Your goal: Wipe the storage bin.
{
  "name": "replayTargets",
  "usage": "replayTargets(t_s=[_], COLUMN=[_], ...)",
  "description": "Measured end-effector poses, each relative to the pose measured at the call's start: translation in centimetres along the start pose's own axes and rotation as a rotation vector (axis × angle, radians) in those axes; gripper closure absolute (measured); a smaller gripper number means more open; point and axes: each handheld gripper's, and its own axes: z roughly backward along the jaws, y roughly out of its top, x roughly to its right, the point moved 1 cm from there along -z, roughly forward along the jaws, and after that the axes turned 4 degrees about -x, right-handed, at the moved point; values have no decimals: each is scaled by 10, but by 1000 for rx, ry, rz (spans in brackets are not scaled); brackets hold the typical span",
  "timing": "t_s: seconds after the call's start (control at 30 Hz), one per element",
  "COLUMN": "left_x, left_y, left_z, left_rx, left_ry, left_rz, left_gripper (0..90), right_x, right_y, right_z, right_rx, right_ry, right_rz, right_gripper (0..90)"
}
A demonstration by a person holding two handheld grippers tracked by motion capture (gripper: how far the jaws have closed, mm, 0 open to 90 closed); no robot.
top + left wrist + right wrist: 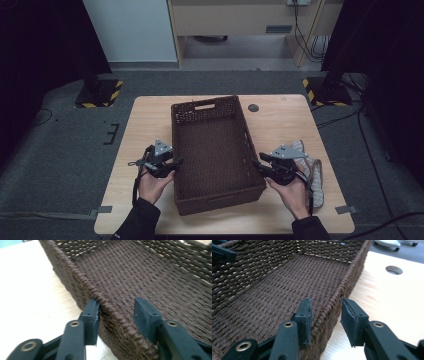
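Both our grippers, left (115, 312) and right (325, 315), straddle the brown woven basket's (212, 122) braided rim, flat black pads unclamped.

A right hand-held gripper (324, 320) straddles the long side wall of a dark brown woven basket (274, 290), one black jaw inside against the rim, the other outside and clear of the weave, over a pale wooden tabletop (387, 300). Beyond the basket, a round hole (394, 270) pierces the tabletop. The tip of another black jaw shows at the upper left, by the opposite wall.
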Motion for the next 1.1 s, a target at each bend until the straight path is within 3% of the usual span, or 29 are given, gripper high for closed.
replayTargets(t_s=[0.13,0.3,0.43,0.63,0.8,0.97,1.1], left_x=[-5,-12,-10,-11,-14,-17,-14], left_y=[0,-1,-1,-1,-2,-3,-5], left_z=[-2,-4,-4,-2,-1,1,3], left_rx=[12,31,31,22,12,9,5], left_ry=[9,16,28,13,7,19,36], left_rz=[-11,4,-7,10,21,25,27], left_gripper=[584,615,620,633,641,660,664], right_x=[-7,-15,-9,25,49,69,81], right_y=[0,0,4,0,-11,-24,-36], right_z=[-3,0,6,27,36,48,53], right_rx=[-4,-21,20,49,5,-14,-48], right_ry=[10,48,43,-63,-175,-241,-307], right_rz=[-6,-22,-31,-117,-123,-172,-178], right_gripper=[667,652,625,506,404,353,333])
